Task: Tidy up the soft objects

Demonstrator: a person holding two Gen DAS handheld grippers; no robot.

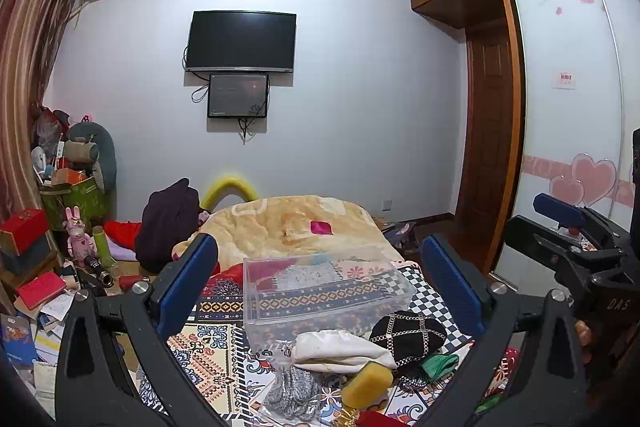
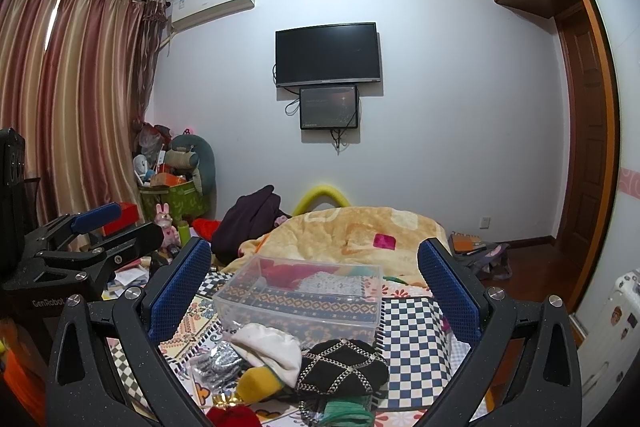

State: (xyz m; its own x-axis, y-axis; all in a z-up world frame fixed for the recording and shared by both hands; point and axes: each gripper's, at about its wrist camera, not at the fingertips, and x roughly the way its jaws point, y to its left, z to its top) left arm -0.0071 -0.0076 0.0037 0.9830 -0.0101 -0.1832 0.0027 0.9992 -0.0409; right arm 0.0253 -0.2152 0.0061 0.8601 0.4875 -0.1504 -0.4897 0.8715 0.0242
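Observation:
A clear plastic box [image 1: 328, 291] [image 2: 300, 297] stands on the patterned bedspread. In front of it lies a pile of soft things: a white cloth [image 1: 340, 347] [image 2: 268, 345], a black hat with a chain pattern [image 1: 408, 333] [image 2: 344, 367], a yellow sponge [image 1: 366, 383] [image 2: 256, 383], a grey glittery item [image 1: 292, 395] [image 2: 218, 365], a green cloth [image 1: 440, 365] [image 2: 346, 413] and something red [image 2: 234, 417]. My left gripper [image 1: 320, 287] is open and empty above the pile. My right gripper [image 2: 314, 287] is open and empty too; it also shows at the right of the left wrist view [image 1: 568, 227].
A beige blanket [image 1: 296, 223] [image 2: 360, 231] covers the far end of the bed. A dark garment [image 1: 168, 223] and cluttered boxes, books and toys [image 1: 60, 251] lie at the left. A wardrobe [image 1: 568, 107] and door stand at the right.

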